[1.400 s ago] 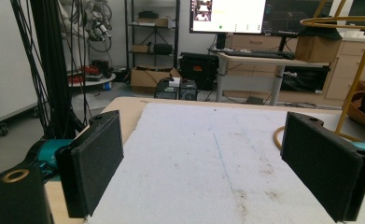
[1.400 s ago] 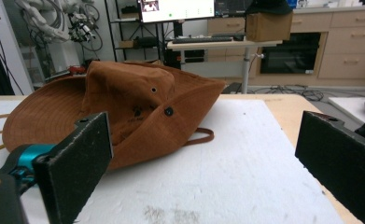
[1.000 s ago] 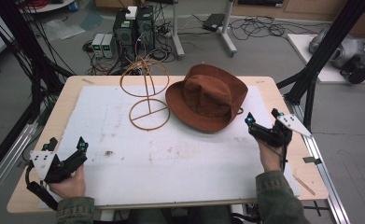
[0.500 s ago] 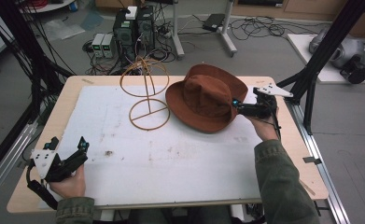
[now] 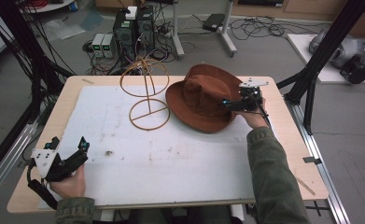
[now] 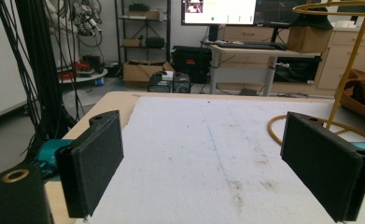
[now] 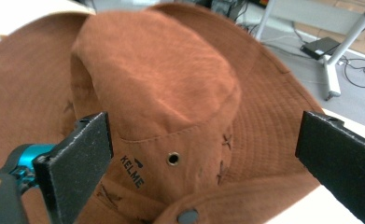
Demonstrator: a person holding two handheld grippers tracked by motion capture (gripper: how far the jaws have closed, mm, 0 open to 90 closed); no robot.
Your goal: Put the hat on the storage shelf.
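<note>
A brown brimmed hat (image 5: 201,95) lies crown up on the white mat, right of centre. Close up, the hat (image 7: 161,93) shows a metal eyelet and the word KELME on its crown. My right gripper (image 5: 230,103) hovers at the hat's right brim, open, and its jaws stand wide on either side of the crown (image 7: 203,154) without touching it. A yellow wire hat stand (image 5: 146,93) rises just left of the hat. My left gripper (image 5: 73,154) rests open near the table's front left corner, with nothing between its jaws (image 6: 203,168).
The white mat (image 5: 171,154) covers most of the wooden table (image 5: 292,154). Black frame posts stand at both sides. Computers and cables lie on the floor beyond the far edge. The stand's base ring (image 6: 306,128) lies ahead right of the left gripper.
My right gripper has moved left and forward from the table's right side to the hat's brim. The left gripper has stayed put.
</note>
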